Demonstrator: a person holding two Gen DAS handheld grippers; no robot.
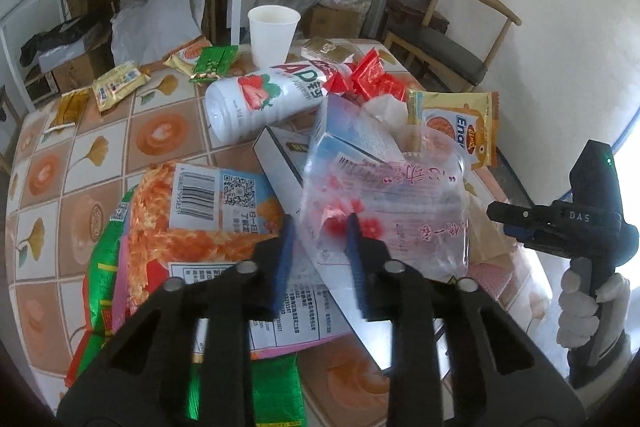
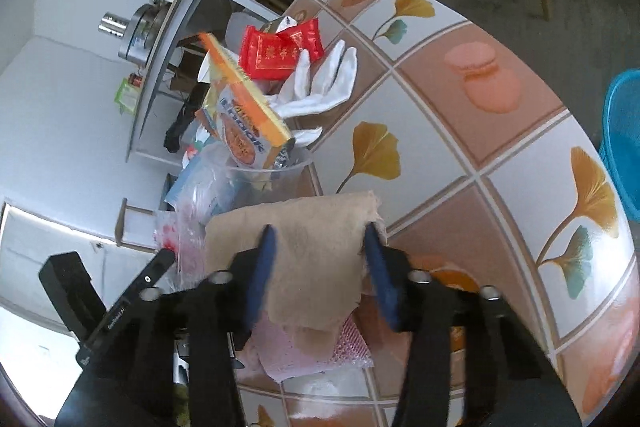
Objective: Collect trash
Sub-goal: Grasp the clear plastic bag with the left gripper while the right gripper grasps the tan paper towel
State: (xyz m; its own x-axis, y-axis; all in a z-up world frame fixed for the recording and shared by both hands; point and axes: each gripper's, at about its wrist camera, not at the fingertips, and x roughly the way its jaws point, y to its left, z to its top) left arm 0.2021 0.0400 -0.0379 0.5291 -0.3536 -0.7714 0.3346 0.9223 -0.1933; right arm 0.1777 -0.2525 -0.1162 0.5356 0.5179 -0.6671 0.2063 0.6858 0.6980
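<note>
Trash is the subject: at lower centre of the left wrist view, my left gripper (image 1: pixel 320 231) has its blue fingers (image 1: pixel 285 251) closed down against the thin clear plastic bag with red print (image 1: pixel 384 199). Whether the pads truly pinch the film I cannot tell. At lower centre of the right wrist view, my right gripper (image 2: pixel 320 247) has its fingers (image 2: pixel 262 267) partly apart, straddling a crumpled beige paper napkin (image 2: pixel 308 251). Both pads appear to touch its edges.

Risk 1: the film is slick and flimsy. In my judgement a shallow pinch lets it slide free, spilling the yellow biscuit packet (image 2: pixel 244 131) that pokes from the bag's mouth.

Risk 2: the napkin is soft. It may tear or fold away under a loose hold, dropping onto the pink tissue (image 2: pixel 288 351) beneath.

Risk 3: the white strawberry drink bottle (image 1: pixel 260 103), lying on its side at upper centre of the left view, may roll across the tiled tablecloth (image 1: pixel 80 155) if the pile shifts.

Risk 4: both tools work near each other and could collide.
</note>
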